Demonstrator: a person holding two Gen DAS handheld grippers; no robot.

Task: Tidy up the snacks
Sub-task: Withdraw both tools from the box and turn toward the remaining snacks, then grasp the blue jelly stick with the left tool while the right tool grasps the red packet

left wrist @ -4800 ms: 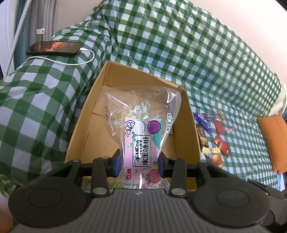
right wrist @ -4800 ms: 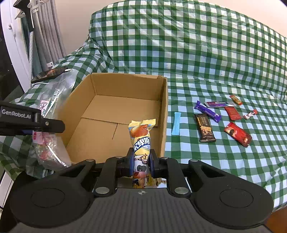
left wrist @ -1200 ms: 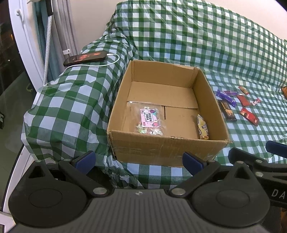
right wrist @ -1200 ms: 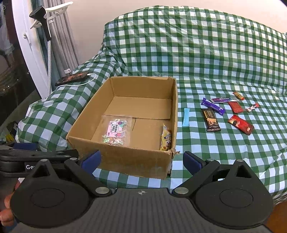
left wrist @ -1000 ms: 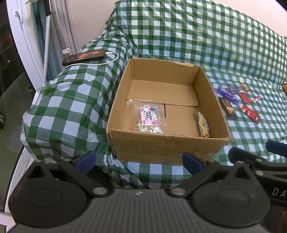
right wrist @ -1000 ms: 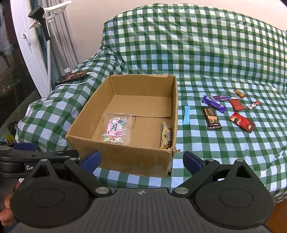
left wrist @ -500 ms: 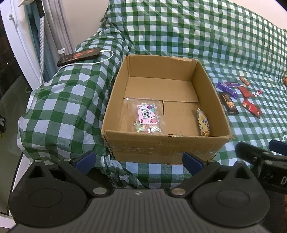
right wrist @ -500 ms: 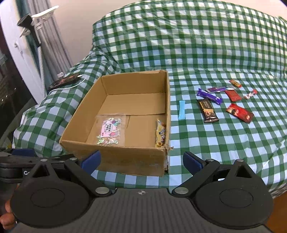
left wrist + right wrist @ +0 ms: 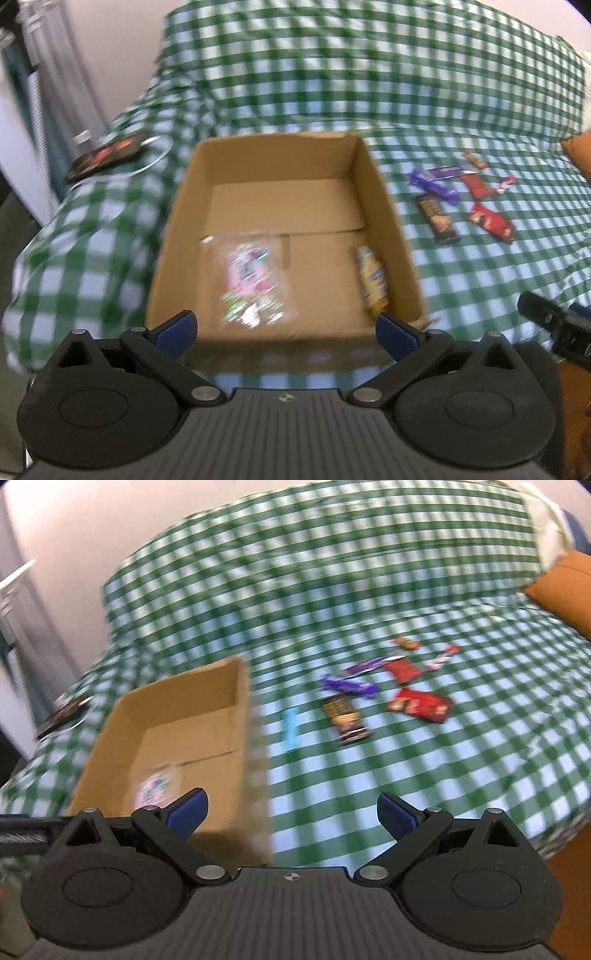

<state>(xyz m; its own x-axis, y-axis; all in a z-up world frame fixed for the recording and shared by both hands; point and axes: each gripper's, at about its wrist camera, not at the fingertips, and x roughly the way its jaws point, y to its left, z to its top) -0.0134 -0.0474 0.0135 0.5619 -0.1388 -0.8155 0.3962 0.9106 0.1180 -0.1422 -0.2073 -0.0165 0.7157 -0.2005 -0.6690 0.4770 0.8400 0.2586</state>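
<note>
Cardboard fills the middle of your left wrist view: the open box (image 9: 284, 236) sits straight ahead of your left gripper (image 9: 285, 328), whose blue-tipped fingers (image 9: 176, 327) are spread wide with nothing between them. Inside the box, the clear candy bag (image 9: 253, 280) with its pink label lies flat on the floor just beyond the left finger, and the yellow snack pack (image 9: 371, 282) lies along the wall ahead of the right finger. Both are smeared by blur, so you cannot read their print. The box's near wall is partly hidden behind the gripper body.

Ahead and to the right of that gripper, loose snacks lie on the green checked cloth (image 9: 332, 81): a dark brown bar (image 9: 437, 218), a purple wrapper (image 9: 434, 184), a red packet (image 9: 491, 222), and smaller red and orange pieces too blurred to name. A phone (image 9: 109, 157) rests on the cloth, far left.

Your right gripper (image 9: 292, 814) is likewise wide apart and holds nothing. Its view is heavily streaked. The box (image 9: 173, 738) lies ahead to its left, cut off by the left finger. The brown bar (image 9: 345, 720), a pale blue stick (image 9: 291, 728) and the red packet (image 9: 421, 704) lie ahead, well apart from the fingertips. An orange cushion (image 9: 565, 587) is cropped at the right edge.
</note>
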